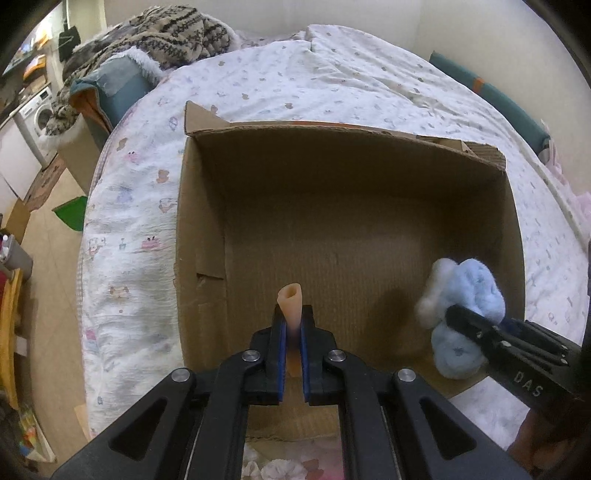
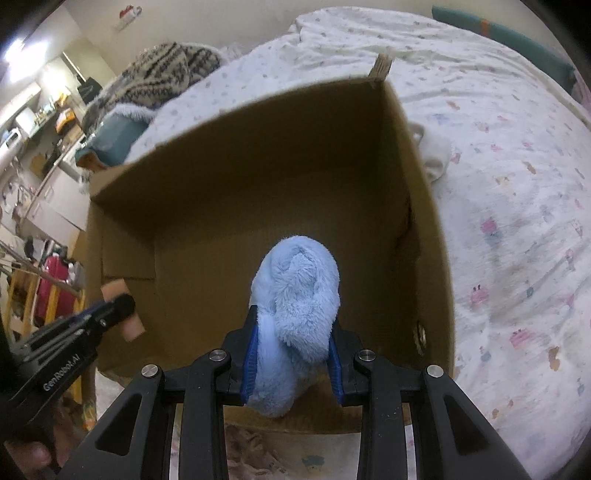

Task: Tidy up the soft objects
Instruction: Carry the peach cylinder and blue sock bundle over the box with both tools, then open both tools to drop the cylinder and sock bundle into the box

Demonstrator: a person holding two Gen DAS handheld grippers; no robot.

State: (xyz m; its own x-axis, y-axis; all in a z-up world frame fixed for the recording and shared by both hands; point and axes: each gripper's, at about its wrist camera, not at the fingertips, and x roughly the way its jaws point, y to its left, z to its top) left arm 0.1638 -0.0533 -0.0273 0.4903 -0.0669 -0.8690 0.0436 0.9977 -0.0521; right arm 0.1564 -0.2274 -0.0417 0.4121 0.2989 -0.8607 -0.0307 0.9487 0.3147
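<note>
Left hand-held gripper (image 1: 293, 325): my blue-padded jaws are clenched on a peach foam piece (image 1: 290, 300), a thin strip curled to a hollow tip, standing upright over the near edge of the box.
Right hand-held gripper (image 2: 291, 347): I grip a pale blue plush toy (image 2: 295, 306), fluffy and rounded with a white fuzzy patch, bulging past the pads, just above the box's near right side.
Cardboard box (image 1: 351, 184): open-topped, corrugated brown, ribbed floor, flaps raised at the far corners, sitting on the bed.
Bed quilt (image 1: 332, 74): white, puckered cotton with small pastel cartoon prints.
Far blanket (image 1: 177, 33): shaggy, beige with dark stripes, heaped at the bed's far left.
</note>
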